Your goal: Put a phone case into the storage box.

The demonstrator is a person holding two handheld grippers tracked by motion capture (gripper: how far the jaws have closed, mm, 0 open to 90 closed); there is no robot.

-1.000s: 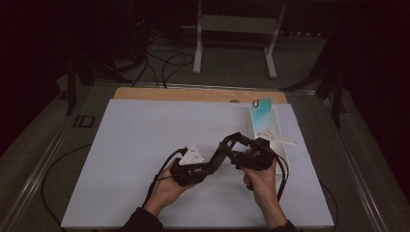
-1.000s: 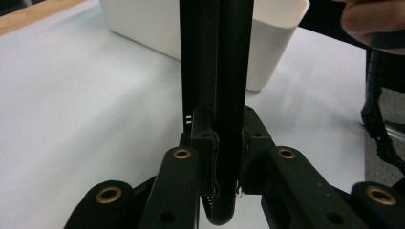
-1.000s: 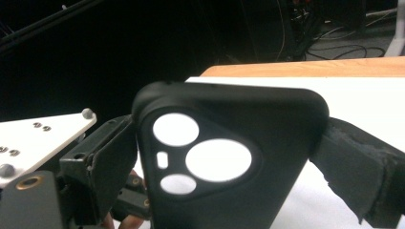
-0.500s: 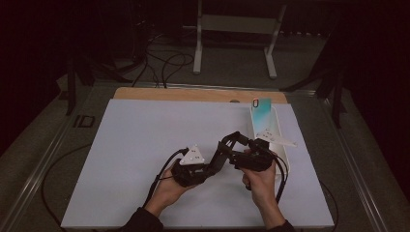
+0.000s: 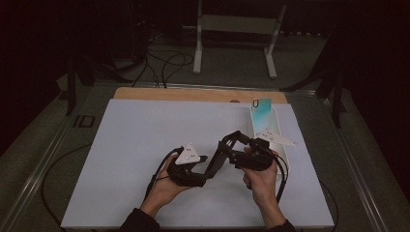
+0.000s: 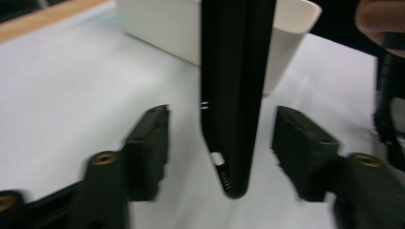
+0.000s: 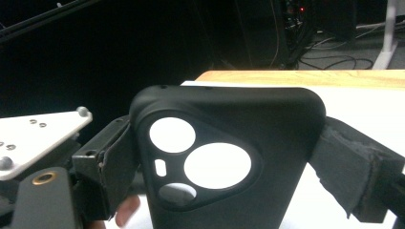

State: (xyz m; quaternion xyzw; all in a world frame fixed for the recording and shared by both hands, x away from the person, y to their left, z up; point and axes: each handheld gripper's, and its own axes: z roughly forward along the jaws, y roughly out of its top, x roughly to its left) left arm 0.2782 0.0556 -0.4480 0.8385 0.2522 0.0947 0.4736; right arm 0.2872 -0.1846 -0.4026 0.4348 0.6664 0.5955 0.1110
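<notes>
A black phone case (image 7: 224,162) with round camera cutouts stands upright in my right gripper (image 7: 234,167), whose padded jaws press on its two sides. In the left gripper view the same case (image 6: 236,95) hangs edge-on between the jaws of my left gripper (image 6: 224,143), which stands open with a gap on each side. From the high view, both grippers meet low over the middle of the white table (image 5: 145,135), the left gripper (image 5: 205,166) just left of the right gripper (image 5: 229,147).
A white tray (image 5: 279,145) lies at the table's right, with a teal-backed phone (image 5: 262,112) at its far end. That tray (image 6: 167,28) rises just behind the case. A wooden strip (image 5: 193,94) edges the far side. Cables trail from both grippers.
</notes>
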